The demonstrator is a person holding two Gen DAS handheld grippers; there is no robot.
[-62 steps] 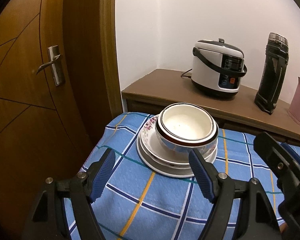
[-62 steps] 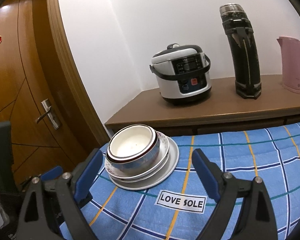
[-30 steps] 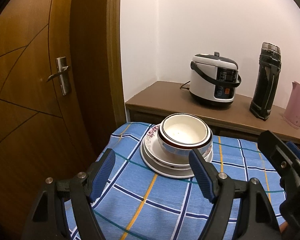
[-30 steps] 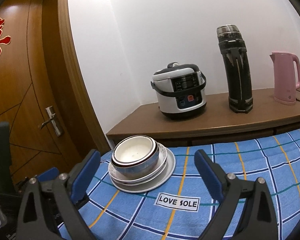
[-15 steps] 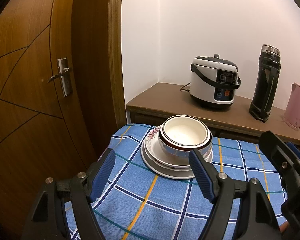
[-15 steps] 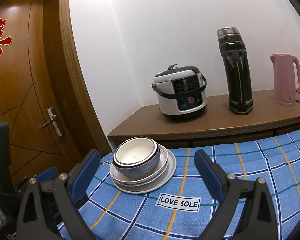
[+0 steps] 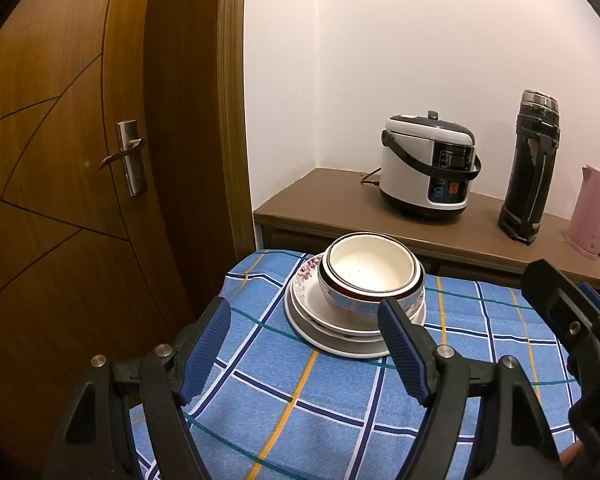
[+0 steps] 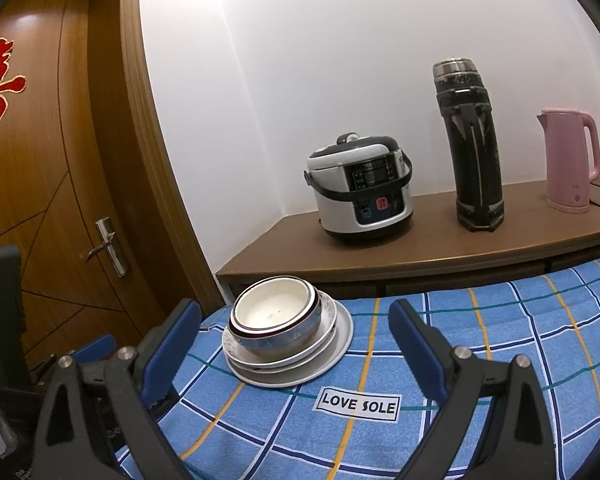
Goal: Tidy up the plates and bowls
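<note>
Both of my grippers hover above the near part of the blue checked tablecloth (image 7: 260,412), each with its blue-padded jaws spread wide and nothing between them. Left gripper (image 7: 304,344): seen from its own camera, it faces the stack of dishes, which lies just beyond the fingertips and apart from them. Right gripper (image 8: 294,340): from its own camera, its left finger frames the stack from the left, while its right finger stands to the right of it; neither pad touches the dishes. Stack: a bowl (image 7: 370,276) with a white interior and a dark red band below the rim sits nested in what looks like a second bowl, on a floral-edged plate (image 7: 306,280), itself resting on a larger plain white plate (image 8: 340,344). The stack sits near the far left corner of the cloth. A white label reading "LOVE SOLE" (image 8: 358,403) lies on the cloth, near the stack. Background: a brown sideboard (image 8: 440,248) carries a white rice cooker (image 8: 362,196), a tall black flask (image 8: 474,148) and a pink kettle (image 8: 570,160). A wooden door (image 7: 60,160) with a metal handle (image 7: 126,156) stands at left.
</note>
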